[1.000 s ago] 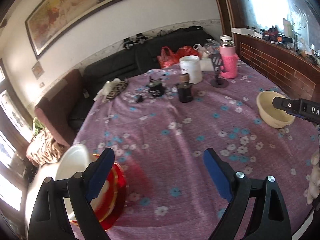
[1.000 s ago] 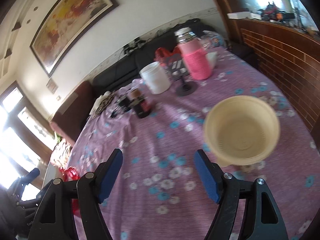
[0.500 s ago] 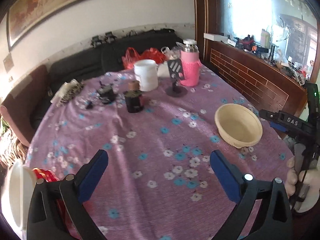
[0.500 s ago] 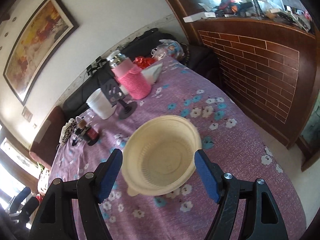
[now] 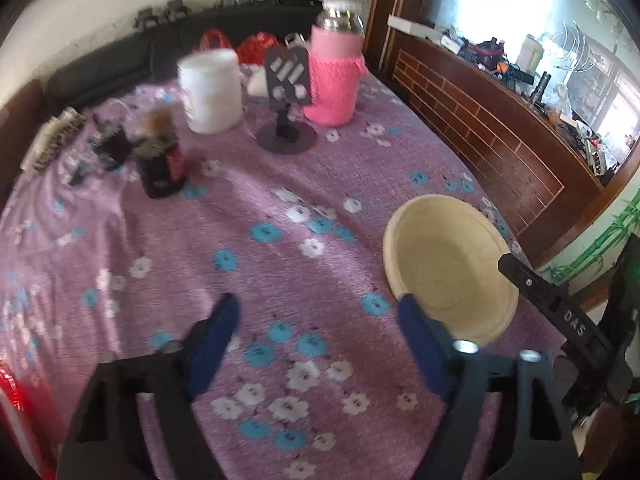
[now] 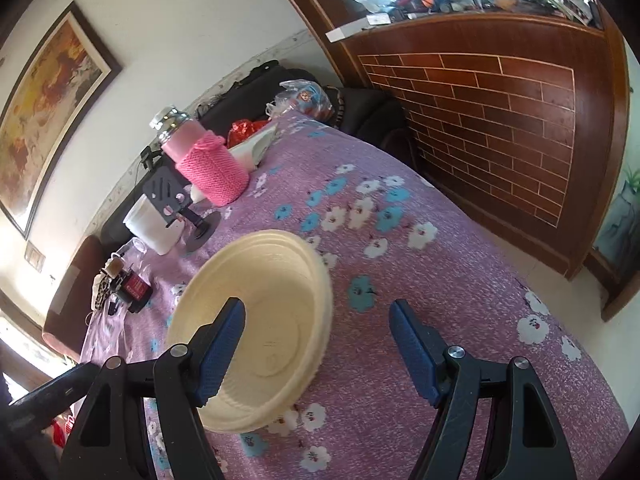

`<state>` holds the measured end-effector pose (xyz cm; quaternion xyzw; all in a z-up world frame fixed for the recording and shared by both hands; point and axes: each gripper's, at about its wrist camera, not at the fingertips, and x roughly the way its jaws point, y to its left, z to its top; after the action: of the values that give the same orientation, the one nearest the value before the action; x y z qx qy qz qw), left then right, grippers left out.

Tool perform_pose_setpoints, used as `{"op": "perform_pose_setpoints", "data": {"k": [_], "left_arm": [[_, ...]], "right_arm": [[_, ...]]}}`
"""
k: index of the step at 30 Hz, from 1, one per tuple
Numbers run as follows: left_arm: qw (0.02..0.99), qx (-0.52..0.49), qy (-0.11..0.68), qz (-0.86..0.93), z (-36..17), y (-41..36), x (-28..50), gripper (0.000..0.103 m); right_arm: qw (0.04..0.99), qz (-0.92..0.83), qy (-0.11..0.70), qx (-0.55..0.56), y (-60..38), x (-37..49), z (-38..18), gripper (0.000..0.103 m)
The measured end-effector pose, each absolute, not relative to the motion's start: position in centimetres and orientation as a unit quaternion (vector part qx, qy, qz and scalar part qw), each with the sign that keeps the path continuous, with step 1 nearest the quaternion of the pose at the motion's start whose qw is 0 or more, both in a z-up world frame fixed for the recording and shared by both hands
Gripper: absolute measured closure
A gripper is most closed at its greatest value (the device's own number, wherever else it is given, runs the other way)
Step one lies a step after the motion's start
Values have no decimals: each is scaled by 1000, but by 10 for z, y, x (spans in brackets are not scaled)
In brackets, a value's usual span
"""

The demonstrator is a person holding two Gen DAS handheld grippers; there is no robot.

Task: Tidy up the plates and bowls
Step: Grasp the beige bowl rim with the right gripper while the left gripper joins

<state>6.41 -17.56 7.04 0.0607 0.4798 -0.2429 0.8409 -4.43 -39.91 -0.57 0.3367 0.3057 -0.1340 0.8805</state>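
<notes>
**Both grippers near the cream bowl, neither holding it**

Starting at the left, we have our left gripper (image 5: 316, 336) over bare purple flowered tablecloth (image 5: 260, 264). Its jaws have just been closing, yet nothing lies between them and they stand apart. A red item (image 5: 16, 412) shows at the far left edge, too cropped to name.

Moving right, the cream bowl (image 5: 448, 272) sits upright on the cloth near the table's right edge, just beside our left gripper's right finger. In the right wrist view, our right gripper (image 6: 316, 344) straddles the bowl's near wall: the left finger hangs over the inside of the bowl (image 6: 264, 312), the right finger stands outside over the cloth. The jaws are wide apart and no pad presses on the rim.

What could go wrong, as we judge it: the bowl looks light and thin-walled, so a pinch on one wall may tip it or slide it along the cloth toward the table edge. Our two grippers are also close together here, and the left one could knock the bowl or the right tool if both move in at once.

The only writing we can read is "DAS" on the right gripper's black body (image 5: 576, 326), seen from the left wrist. The label on the small dark bottle (image 5: 160, 164) is too blurred.
</notes>
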Motion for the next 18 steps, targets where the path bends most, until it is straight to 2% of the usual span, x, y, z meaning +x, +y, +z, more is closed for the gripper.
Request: {"op": "perform_pose_setpoints", "data": {"k": [1, 2, 13, 16, 18], "left_arm": [[830, 53, 495, -250, 64, -181, 71, 56], [819, 42, 512, -256, 57, -186, 78, 59], [807, 15, 511, -294, 38, -223, 100, 60], [806, 3, 511, -299, 36, -227, 105, 60], [803, -13, 515, -299, 35, -226, 110, 60]], "right_arm": [[880, -134, 306, 338, -400, -44, -7, 25], [880, -134, 308, 336, -400, -43, -7, 25], [880, -119, 337, 314, -391, -26, -13, 26], [880, -124, 346, 302, -388, -22, -15, 31], [879, -133, 348, 298, -389, -23, -16, 39]]}}
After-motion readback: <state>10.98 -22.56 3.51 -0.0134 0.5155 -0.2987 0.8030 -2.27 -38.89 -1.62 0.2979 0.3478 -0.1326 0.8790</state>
